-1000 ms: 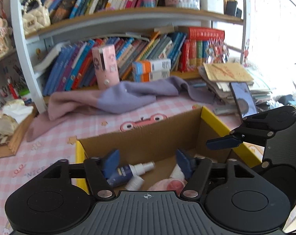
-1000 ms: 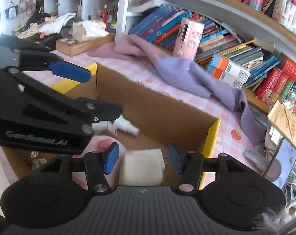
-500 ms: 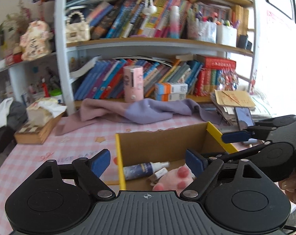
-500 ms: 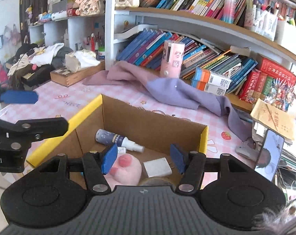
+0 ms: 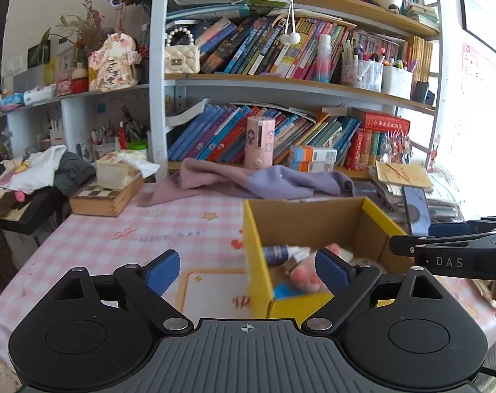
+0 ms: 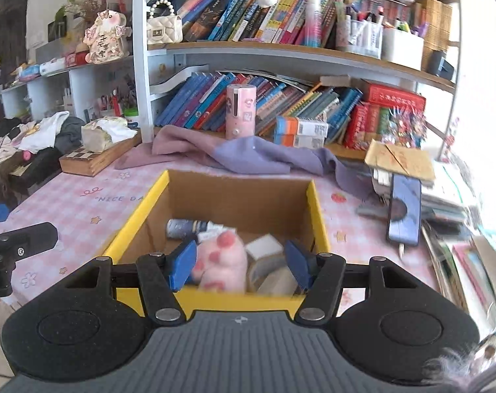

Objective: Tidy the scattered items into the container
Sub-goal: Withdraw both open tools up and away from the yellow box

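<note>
A yellow-rimmed cardboard box [image 6: 315, 203] [image 5: 252, 245] stands on the pink checked table. Inside lie a pink paw plush [image 6: 221, 262] [image 5: 308, 275], a dark spray bottle [image 6: 185, 227] [image 5: 277, 253], a small white box [image 6: 264, 245] and a tape roll [image 6: 267, 270]. My right gripper [image 6: 241, 265] is open and empty, held above the box's near edge. My left gripper [image 5: 248, 270] is open and empty, over the box's left wall; the right gripper shows at its right [image 5: 451, 252].
A purple cloth [image 6: 248, 157] lies behind the box. A pink cylinder [image 6: 240, 111] stands at the bookshelf. A phone [image 6: 405, 209] leans on paper stacks at right. A wooden chessboard box [image 6: 90, 160] with tissues sits at left.
Both grippers have pulled up and back from inside the box. The box now sits farther below them with its contents in full view. Both jaws stay open.
</note>
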